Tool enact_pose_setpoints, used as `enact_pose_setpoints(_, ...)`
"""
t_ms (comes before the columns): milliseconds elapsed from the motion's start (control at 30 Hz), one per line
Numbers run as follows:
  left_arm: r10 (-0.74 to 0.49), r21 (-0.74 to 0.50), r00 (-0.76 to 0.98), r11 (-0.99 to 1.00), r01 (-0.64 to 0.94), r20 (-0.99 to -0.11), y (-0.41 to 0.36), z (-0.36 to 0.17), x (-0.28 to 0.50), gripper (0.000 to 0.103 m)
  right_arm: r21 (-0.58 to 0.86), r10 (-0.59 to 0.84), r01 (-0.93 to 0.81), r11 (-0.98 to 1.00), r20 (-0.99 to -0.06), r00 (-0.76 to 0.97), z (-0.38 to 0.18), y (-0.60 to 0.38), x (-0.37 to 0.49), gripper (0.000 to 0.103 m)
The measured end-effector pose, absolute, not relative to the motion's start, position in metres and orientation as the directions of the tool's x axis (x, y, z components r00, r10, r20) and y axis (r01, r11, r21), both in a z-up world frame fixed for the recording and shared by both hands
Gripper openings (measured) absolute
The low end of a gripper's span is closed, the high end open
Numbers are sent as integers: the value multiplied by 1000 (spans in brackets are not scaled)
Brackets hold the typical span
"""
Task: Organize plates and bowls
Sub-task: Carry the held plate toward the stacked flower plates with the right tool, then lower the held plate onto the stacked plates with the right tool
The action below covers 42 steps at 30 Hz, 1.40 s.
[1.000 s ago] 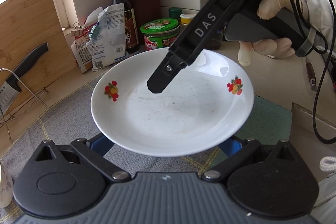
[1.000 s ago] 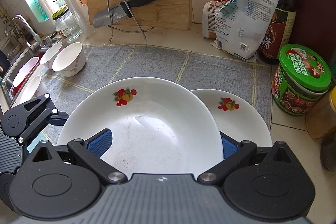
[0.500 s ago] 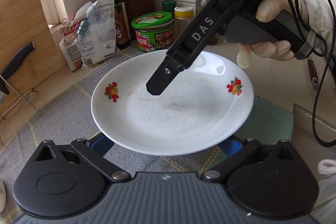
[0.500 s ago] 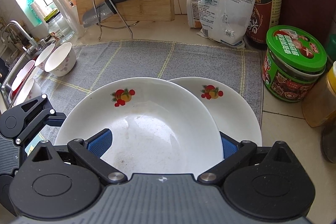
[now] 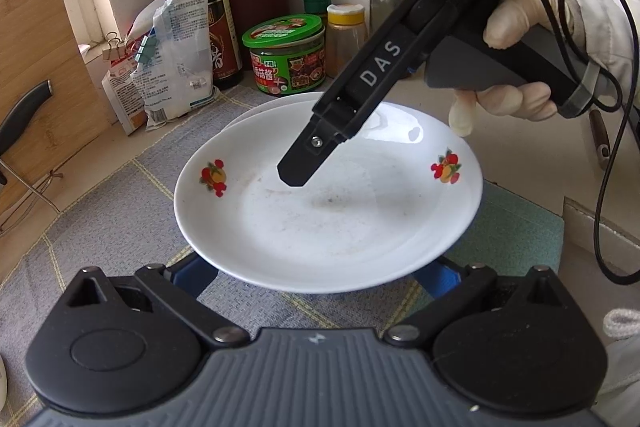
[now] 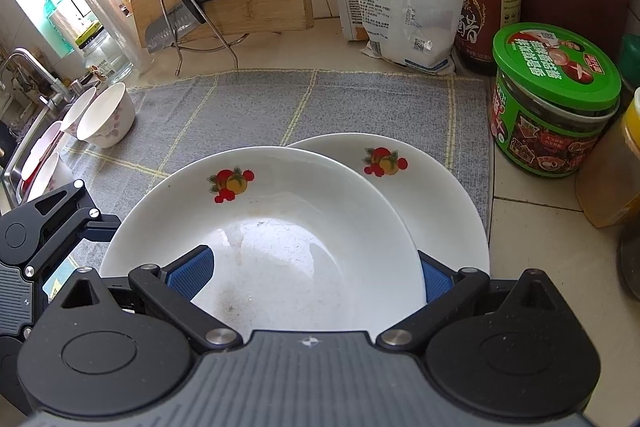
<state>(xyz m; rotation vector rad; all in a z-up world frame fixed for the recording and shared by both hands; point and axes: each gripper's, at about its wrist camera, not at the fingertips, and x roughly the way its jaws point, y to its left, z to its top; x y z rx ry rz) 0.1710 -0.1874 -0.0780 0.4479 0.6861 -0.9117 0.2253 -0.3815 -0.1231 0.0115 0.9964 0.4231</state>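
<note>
Because it is glazed white ceramic, the fruit-print plate (image 6: 280, 239) at the centre of the right wrist view will likely handle as rigid, smooth, fairly heavy and chip-prone, so the raised rim is the sensible place to take it, never the slick well. It is carried over a second fruit-print plate (image 6: 432, 195), which lies on the grey checked mat (image 6: 320, 99), peeking out to the right. The right gripper (image 6: 316, 275) has its blue pads spread either side of the near rim; whether they bear on it cannot be told. In the left wrist view the left gripper (image 5: 316, 269) likewise straddles the rim at lower centre, contact hidden beneath. A green-lidded jar (image 6: 556, 99) stands just right of the mat, small bowls (image 6: 106, 115) at far left.
</note>
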Motion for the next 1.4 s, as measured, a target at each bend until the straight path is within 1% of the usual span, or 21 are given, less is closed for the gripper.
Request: enact_pose_setpoints(1400, -567, 57, 399, 525, 849, -721, -195, -83, 180, 102, 194, 307, -278, 941, -834, 458, -131, -395, 221, 103)
